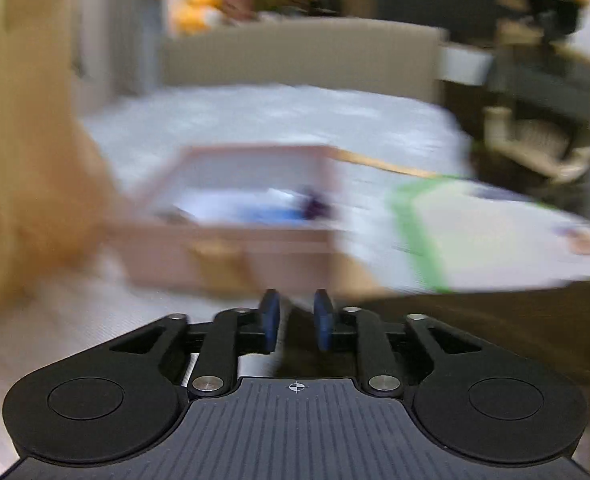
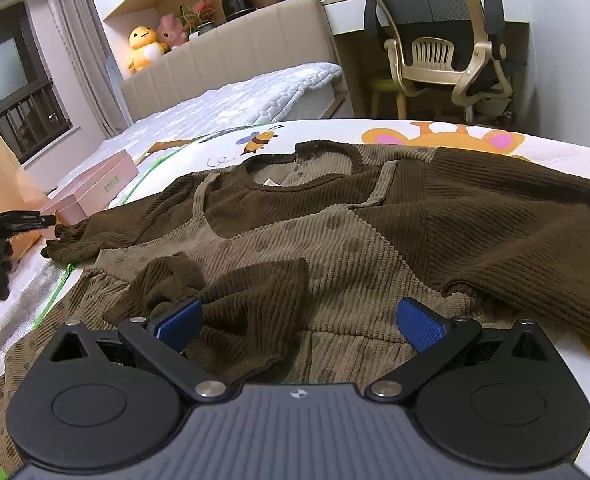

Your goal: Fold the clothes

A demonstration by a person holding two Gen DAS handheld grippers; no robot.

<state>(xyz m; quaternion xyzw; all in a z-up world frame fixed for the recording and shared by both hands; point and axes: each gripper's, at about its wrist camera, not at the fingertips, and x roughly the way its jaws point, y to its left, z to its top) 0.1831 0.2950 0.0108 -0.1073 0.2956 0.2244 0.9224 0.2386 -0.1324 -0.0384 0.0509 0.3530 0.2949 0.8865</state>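
Fingers (image 2: 177,322) of the right gripper (image 2: 299,320) stood wide apart over the brown dress (image 2: 335,240); left gripper (image 1: 297,318) fingers were narrowly apart, empty.

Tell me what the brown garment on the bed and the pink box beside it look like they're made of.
Brown garment: soft ribbed knit or corduroy-like fabric, matte, judging by its fine parallel ridges; dark brown sleeves and tan front panel. Pink box: probably cardboard, smooth matte finish, with crisp flat edges; the left wrist view is too blurred to confirm.

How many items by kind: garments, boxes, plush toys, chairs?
Brown garment: 1
Pink boxes: 2, stacked
Plush toys: 2, yellow and pink
Office chair: 1
Total: 6
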